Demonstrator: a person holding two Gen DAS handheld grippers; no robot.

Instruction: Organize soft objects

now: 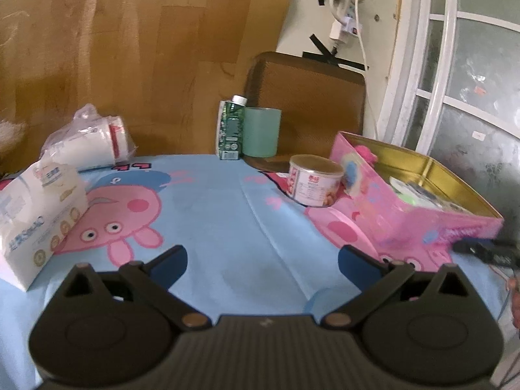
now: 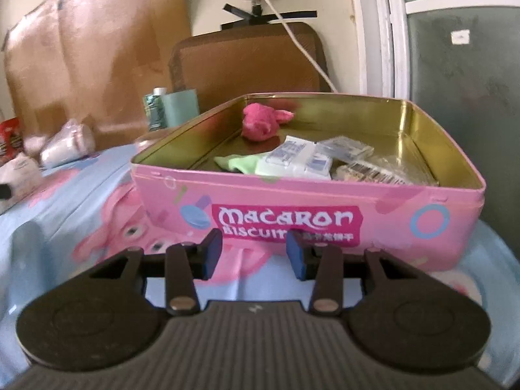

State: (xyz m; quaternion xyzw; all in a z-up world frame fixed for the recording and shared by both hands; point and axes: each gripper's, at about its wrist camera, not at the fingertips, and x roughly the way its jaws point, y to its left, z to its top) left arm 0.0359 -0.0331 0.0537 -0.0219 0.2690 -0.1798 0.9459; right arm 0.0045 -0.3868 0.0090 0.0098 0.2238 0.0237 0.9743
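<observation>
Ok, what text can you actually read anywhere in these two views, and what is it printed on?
"Macaron": front wall of the pink tin, right wrist view.
"Biscuit": just below it, partly hidden by the right gripper; the characters beside it are too blurred.
Tissue pack, round can, green bottle and packets in the tin: print too small or blurred.

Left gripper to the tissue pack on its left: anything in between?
Nothing visible. The left gripper is open and empty over bare blue cloth, and the tissue pack stands to its left with only cloth between them.
</observation>
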